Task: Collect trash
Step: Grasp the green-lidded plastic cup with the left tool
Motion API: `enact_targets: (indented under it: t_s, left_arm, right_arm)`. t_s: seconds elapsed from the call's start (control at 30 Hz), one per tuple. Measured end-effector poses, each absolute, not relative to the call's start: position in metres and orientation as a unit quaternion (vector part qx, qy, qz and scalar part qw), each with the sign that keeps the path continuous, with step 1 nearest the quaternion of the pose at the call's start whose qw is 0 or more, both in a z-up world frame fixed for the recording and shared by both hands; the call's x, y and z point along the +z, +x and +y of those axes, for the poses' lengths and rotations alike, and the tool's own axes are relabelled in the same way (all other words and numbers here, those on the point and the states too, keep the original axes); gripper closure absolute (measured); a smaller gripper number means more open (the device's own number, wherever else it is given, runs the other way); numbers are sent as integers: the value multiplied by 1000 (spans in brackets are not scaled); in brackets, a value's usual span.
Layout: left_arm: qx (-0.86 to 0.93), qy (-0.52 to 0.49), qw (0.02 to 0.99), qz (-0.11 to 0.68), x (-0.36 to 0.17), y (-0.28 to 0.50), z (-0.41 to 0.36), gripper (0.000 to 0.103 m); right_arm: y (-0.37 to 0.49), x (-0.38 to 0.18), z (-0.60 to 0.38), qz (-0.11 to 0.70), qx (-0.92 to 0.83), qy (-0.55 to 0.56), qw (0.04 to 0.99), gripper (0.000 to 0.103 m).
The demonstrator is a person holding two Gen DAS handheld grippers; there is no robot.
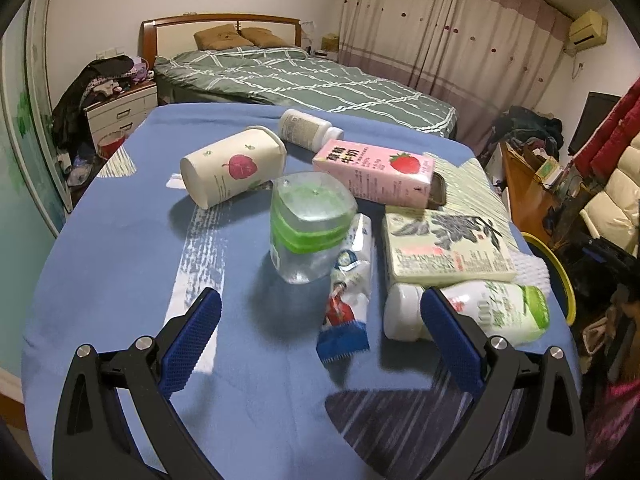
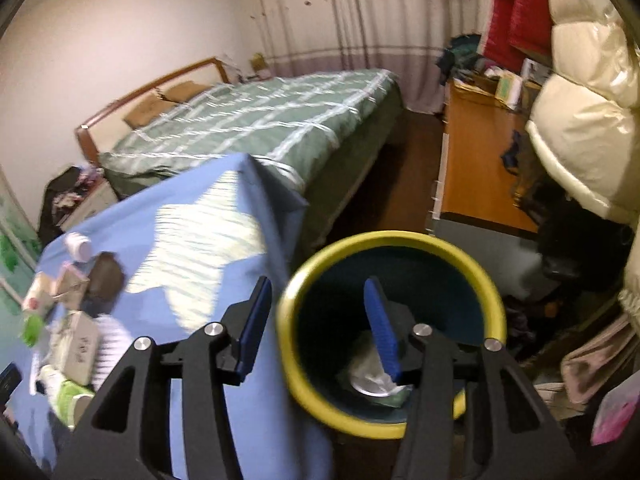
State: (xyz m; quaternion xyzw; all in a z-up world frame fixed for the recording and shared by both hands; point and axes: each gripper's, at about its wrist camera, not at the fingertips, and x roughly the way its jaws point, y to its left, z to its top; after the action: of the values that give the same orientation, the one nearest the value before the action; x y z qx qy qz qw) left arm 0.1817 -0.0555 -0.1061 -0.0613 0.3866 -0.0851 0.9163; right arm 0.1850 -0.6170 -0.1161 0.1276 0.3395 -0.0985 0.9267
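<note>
A: Left tool (image 1: 320,312) spread wide over the blue tabletop (image 1: 120,248), gripping nothing, both blue pads clear of the litter.

B: And straight ahead of it?

A: Clear bottle with a green band (image 1: 310,228) at twelve o'clock, base toward the camera. Just beside it at three o'clock, a flattened white-and-blue tube (image 1: 348,284), touching or nearly so; hard to tell. Paper cup with a red fruit print (image 1: 232,168) on its side at eleven o'clock. Pink strawberry milk carton (image 1: 376,172) lying flat at one o'clock, a small white bottle (image 1: 308,128) on its side beyond it.

B: Near the right pad?

A: White bottle with a green label (image 1: 472,308) lying down at three o'clock, partly behind that pad. Pale flat box with a leaf drawing (image 1: 444,244) just beyond it, seemingly overlapping it.

B: Right tool?

A: Right tool (image 2: 316,320) partly spread, holding nothing, above the yellow-rimmed bin (image 2: 400,240) that stands off the tabletop's edge. One pad over the rim, the other over the dark inside.

B: Anything in the bin?

A: Crumpled pale trash and a round silvery piece (image 2: 372,384) at the bottom, at six o'clock under the pad. Blurred; no more to say about it.
</note>
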Motion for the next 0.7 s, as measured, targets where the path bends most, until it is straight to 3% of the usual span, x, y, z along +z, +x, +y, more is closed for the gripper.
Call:
enact_targets:
  t_s: [0.53, 0.7]
  left_arm:
    - [-45, -55, 916, 394, -125, 264, -64, 6]
    - [-38, -63, 916, 394, -131, 275, -62, 22]
  right_arm:
    - [178, -128, -580, 301, -74, 197, 930, 52]
    - [176, -130, -577, 294, -89, 189, 933, 52]
